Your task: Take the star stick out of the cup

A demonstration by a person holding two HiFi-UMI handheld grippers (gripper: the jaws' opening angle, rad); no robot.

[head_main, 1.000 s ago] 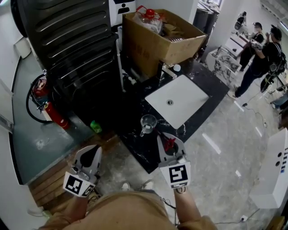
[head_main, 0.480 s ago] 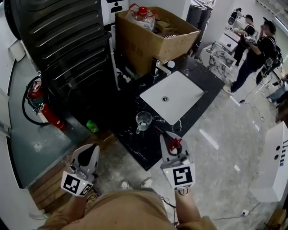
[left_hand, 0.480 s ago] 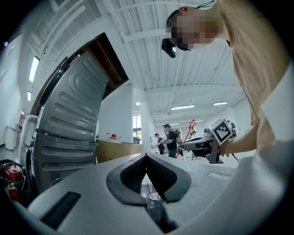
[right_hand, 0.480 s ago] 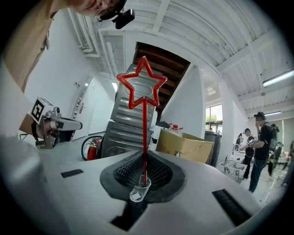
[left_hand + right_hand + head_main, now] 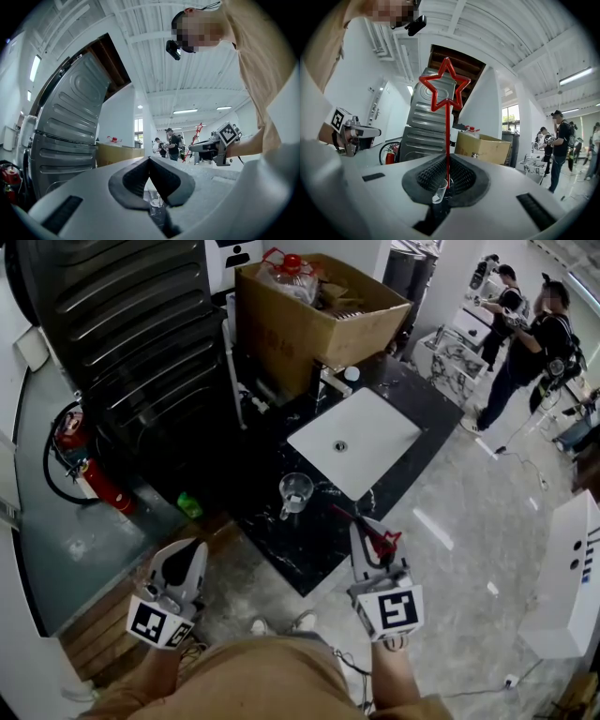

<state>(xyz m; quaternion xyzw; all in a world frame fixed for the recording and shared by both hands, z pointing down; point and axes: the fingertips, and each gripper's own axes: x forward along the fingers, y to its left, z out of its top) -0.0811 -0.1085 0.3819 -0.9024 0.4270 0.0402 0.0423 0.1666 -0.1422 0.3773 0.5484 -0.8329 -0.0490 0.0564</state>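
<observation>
Pinching the star stick, the right gripper hangs near the cup; left gripper closed, farther off.

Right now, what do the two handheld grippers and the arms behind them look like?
They match. The left gripper and right gripper have smooth light-grey shells tapering to two jaws, lined inside with black textured pads. Each carries a marker cube printed with black-and-white squares at its rear. The person wears a tan top.
</observation>
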